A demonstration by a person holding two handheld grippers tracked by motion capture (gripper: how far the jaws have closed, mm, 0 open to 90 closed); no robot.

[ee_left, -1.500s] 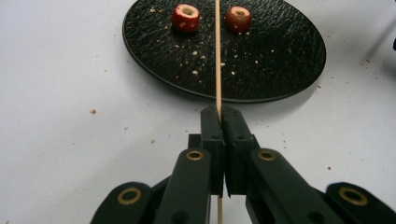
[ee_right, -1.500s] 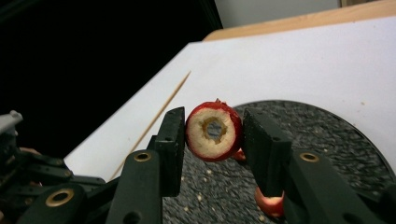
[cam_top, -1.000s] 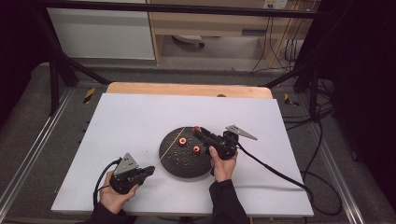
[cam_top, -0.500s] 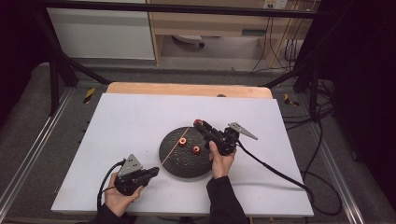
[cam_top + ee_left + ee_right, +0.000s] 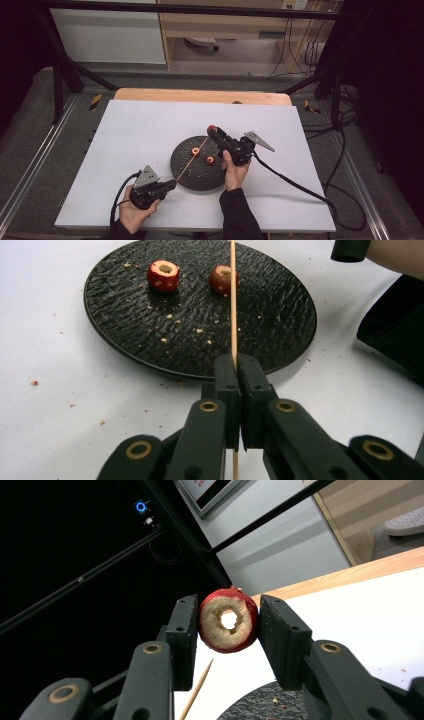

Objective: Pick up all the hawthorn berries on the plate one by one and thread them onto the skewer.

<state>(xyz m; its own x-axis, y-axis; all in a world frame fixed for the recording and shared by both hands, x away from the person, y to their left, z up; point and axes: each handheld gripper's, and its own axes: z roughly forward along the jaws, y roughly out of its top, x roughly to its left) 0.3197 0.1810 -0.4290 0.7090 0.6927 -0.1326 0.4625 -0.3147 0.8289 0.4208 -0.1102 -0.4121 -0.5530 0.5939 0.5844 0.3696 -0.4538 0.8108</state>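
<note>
- Threading cored red fruit onto a wooden skewer [image 5: 233, 300] looks like the work in hand, so skewer and fruit face each other above the black plate [image 5: 187, 172].
- Left gripper [image 5: 235, 365]: jaws pinched tight on the skewer, aiming it up across the plate.
- Right gripper [image 5: 229, 622]: jaws narrowly clamping a cored fruit piece [image 5: 229, 620], hole facing the skewer tip.
- Two more pieces [image 5: 163, 276] wait on the plate on the bench [image 5: 140, 130].

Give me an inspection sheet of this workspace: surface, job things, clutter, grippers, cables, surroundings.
Surface: white table, crumbs near the black plate.
Job's things: skewer over the plate; two cored red fruits on it; a third fruit held.
Clutter: nothing seen.
Grippers: left gripper shut on skewer; right gripper shut on third fruit.
Cables: one cable trails across the table.
Surroundings: dark frame, cabinets behind.
</note>
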